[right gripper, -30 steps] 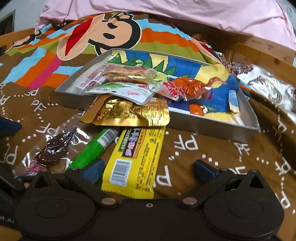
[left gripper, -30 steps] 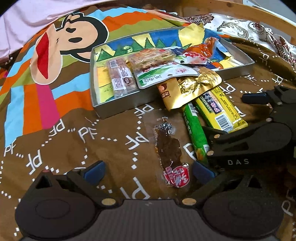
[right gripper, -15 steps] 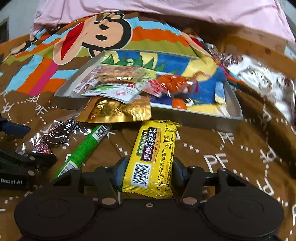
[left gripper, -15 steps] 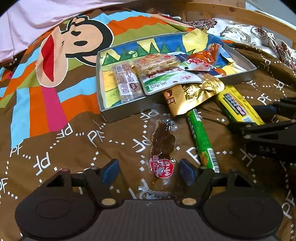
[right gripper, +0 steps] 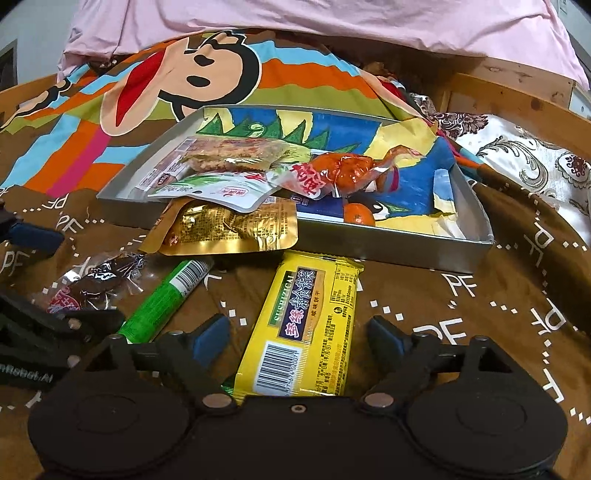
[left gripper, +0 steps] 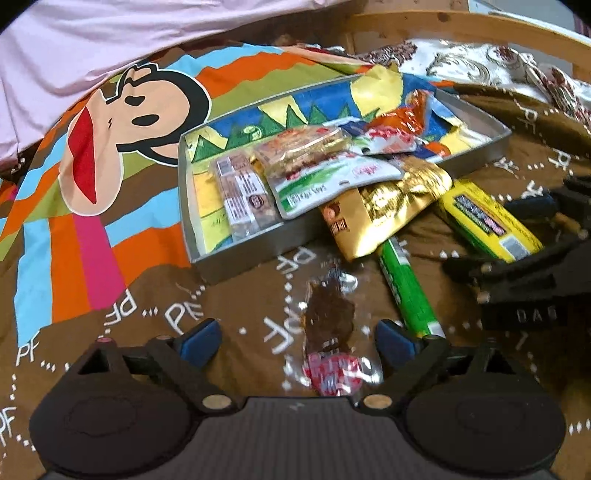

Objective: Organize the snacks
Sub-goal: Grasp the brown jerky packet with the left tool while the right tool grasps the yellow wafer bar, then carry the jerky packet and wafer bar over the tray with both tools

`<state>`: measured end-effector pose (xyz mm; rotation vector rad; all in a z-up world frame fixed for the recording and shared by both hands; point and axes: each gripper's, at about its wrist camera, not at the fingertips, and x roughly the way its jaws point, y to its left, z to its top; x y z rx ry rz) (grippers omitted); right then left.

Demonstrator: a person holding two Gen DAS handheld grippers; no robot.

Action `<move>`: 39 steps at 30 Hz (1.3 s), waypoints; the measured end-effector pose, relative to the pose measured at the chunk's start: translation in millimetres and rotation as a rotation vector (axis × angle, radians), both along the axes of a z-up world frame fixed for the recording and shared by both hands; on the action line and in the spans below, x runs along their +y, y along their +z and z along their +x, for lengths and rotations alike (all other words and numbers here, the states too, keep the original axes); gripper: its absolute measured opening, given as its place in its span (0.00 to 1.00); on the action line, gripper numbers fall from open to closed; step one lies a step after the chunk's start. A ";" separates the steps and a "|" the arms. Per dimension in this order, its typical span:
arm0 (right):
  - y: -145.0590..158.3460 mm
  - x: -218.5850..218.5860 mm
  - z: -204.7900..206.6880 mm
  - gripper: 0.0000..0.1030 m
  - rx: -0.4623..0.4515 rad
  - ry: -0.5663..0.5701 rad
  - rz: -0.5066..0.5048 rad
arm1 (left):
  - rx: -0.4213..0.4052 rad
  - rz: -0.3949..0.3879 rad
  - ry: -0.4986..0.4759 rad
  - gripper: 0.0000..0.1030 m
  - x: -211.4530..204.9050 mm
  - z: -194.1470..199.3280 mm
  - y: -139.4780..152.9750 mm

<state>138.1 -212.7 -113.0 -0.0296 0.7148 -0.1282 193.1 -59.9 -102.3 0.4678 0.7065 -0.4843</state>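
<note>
A shallow metal tray (left gripper: 236,258) (right gripper: 406,247) on a cartoon monkey bedspread holds several snack packets. A gold pouch (left gripper: 384,210) (right gripper: 229,229) leans over its front wall. On the bedspread lie a dark plum packet (left gripper: 328,332) (right gripper: 92,284), a green stick (left gripper: 406,291) (right gripper: 166,299) and a yellow biscuit bar (left gripper: 487,218) (right gripper: 314,325). My left gripper (left gripper: 299,339) is open, its fingers on either side of the plum packet. My right gripper (right gripper: 299,332) is open, its fingers on either side of the yellow bar.
A pink sheet (right gripper: 332,26) lies at the back. A wooden bed frame (right gripper: 509,85) and a floral cloth (right gripper: 535,158) are at the right. The right gripper's body (left gripper: 535,280) shows in the left wrist view, close beside the green stick.
Both grippers had closed in half a second ago, the right around the yellow bar, and now stand wide open again. The yellow bar has shifted away from the green stick.
</note>
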 end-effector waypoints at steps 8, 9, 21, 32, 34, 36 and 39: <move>4.6 3.1 -9.6 0.56 -0.001 0.005 0.032 | 0.002 0.012 -0.035 0.48 -10.3 -11.5 1.6; 5.3 2.2 -12.2 0.56 0.004 0.001 0.040 | -0.004 0.020 -0.031 0.48 -11.7 -13.7 1.3; 16.9 0.4 -68.2 0.54 0.062 -0.020 0.096 | 0.166 -0.120 0.124 0.48 19.0 -40.0 22.4; 27.7 5.6 -118.2 0.54 0.029 -0.007 0.076 | 0.196 -0.296 0.281 0.47 51.4 -80.7 50.9; 31.2 9.8 -122.9 0.54 0.006 0.008 0.054 | 0.171 -0.323 0.283 0.47 53.7 -84.0 56.3; 34.6 13.0 -125.0 0.54 -0.020 0.021 0.033 | 0.152 -0.344 0.286 0.47 54.4 -85.0 59.9; 38.7 16.0 -125.1 0.54 -0.064 0.032 0.002 | 0.111 -0.374 0.284 0.47 52.7 -84.2 63.3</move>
